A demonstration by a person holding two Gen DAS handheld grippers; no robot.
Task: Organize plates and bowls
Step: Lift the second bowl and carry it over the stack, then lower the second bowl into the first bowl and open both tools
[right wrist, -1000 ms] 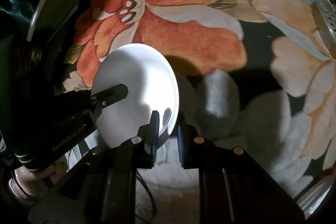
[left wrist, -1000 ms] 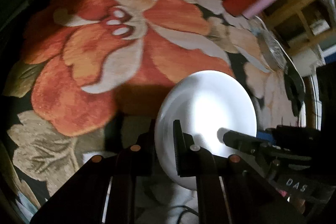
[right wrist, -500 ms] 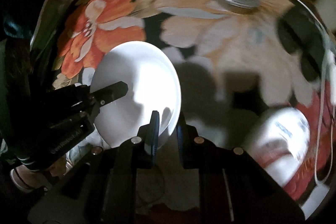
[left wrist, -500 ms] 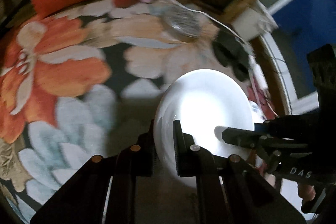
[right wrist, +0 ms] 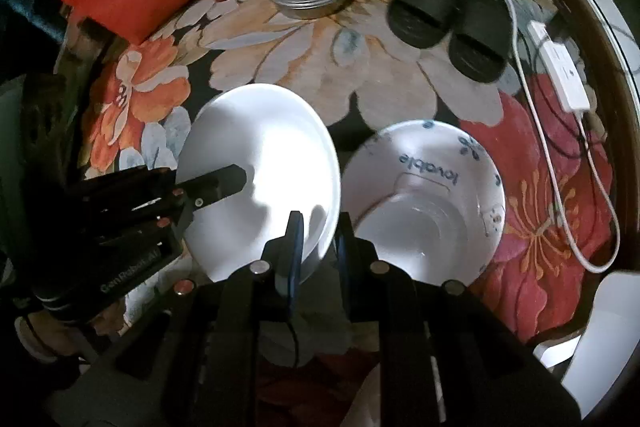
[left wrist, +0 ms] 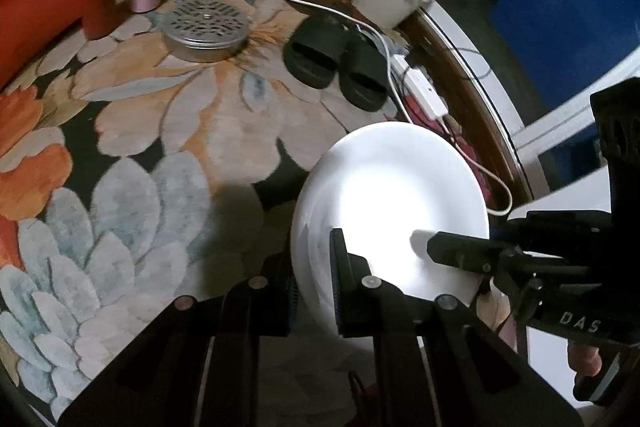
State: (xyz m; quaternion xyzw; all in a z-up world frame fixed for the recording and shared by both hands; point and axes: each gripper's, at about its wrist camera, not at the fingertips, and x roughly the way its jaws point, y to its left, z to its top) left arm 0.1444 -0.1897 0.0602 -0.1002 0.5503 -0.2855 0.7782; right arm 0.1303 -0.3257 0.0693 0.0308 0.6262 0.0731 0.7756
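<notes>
Two grips are kept on one white plate (right wrist: pixel 260 155), held tilted above the floral carpet (left wrist: pixel 168 131): left gripper (left wrist: pixel 312 267) and right gripper (right wrist: pixel 318 239) are each pinched on opposite rims; uneven motion could twist it free onto the printed bowl (right wrist: pixel 424 195) just beside.

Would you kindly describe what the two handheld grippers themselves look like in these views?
Both are matte black with angular bodies and round metal pins. The left gripper has flat black fingers; its body reads "GenRobot.AI" in the right wrist view. The right gripper has a blue-edged pad and is marked "DAS".
</notes>
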